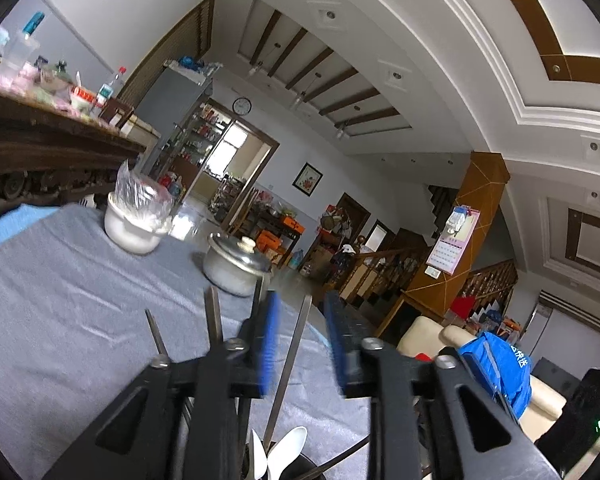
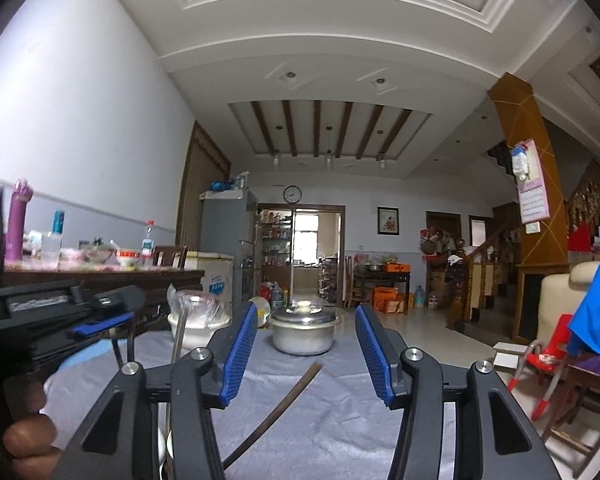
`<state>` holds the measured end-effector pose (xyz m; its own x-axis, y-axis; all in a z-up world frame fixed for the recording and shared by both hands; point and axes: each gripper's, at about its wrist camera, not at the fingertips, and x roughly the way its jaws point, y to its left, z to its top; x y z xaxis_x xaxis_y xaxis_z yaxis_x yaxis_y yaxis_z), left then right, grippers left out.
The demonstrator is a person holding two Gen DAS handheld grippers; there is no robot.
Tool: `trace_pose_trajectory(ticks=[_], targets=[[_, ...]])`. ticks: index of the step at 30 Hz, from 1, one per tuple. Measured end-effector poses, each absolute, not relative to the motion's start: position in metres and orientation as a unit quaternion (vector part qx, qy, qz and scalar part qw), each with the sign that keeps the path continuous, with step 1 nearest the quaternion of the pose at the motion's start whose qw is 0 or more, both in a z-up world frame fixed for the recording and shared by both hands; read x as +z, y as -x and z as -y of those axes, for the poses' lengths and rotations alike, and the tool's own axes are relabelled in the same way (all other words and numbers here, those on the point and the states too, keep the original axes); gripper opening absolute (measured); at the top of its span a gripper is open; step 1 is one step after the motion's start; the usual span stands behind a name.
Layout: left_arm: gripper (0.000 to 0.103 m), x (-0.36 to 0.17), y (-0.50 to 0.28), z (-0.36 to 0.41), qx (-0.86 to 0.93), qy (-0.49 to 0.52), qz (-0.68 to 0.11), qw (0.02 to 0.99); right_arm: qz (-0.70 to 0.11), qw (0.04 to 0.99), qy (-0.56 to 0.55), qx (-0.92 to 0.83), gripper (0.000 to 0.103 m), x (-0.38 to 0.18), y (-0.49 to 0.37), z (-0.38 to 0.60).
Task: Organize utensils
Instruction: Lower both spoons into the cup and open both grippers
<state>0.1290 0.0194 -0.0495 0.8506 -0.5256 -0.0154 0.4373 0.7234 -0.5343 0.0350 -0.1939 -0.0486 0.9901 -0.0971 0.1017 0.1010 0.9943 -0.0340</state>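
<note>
Both pairs of jaws stand apart with nothing clamped between them, so far as I can see. From the left wrist view, my left gripper (image 1: 300, 320) hangs tilted over the grey tablecloth (image 1: 60, 300), its blue pads (image 1: 270, 340) parted to a moderate gap; a thin metal handle (image 1: 290, 364) rises up through that gap, but I see daylight on either side of it and the pads are not touching it. It stands in a dark utensil holder (image 1: 312, 468) at the near bottom edge, together with two white spoons (image 1: 284, 448), and more metal handles (image 1: 213, 316) poke up just left of the gripper. Farther across the cloth sit a lidded steel pot (image 1: 236, 264) and, left of it, a white bowl (image 1: 134, 228) covered with clear plastic. From the right wrist view, my right gripper (image 2: 306, 352) is level and spread wide, with nothing between its blue pads (image 2: 240, 356). A dark curved utensil (image 2: 280, 408) lies on the cloth near the middle, running from the near edge toward the pot (image 2: 304, 332). The left gripper (image 2: 52, 320) shows at the left, above upright metal handles (image 2: 180, 332), with a thumb at the near left corner.
</note>
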Motion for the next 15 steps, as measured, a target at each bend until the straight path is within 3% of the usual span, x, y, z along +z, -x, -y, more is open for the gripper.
trace_pose_trajectory(ticks=[1, 3, 7, 8, 15], targets=[[0.039, -0.045, -0.124, -0.024, -0.257, 0.265, -0.074, 0.926, 0.058, 0.997, 0.016, -0.055, 0.058, -0.045, -0.032, 0.197], [0.058, -0.037, -0.116, -0.033, -0.247, 0.258, -0.063, 0.932, 0.079, 0.994, 0.011, -0.068, 0.061, -0.034, -0.023, 0.203], [0.069, -0.021, -0.103, -0.060, -0.223, 0.241, -0.046, 0.943, 0.108, 0.990, 0.000, -0.092, 0.066, -0.015, -0.010, 0.216], [0.077, -0.018, -0.101, -0.067, -0.213, 0.235, -0.047, 0.947, 0.111, 0.989, -0.004, -0.096, 0.066, -0.013, -0.009, 0.219], [0.082, -0.021, -0.097, -0.104, -0.136, 0.213, -0.057, 0.966, 0.068, 0.986, -0.079, -0.129, 0.068, -0.002, -0.020, 0.264]])
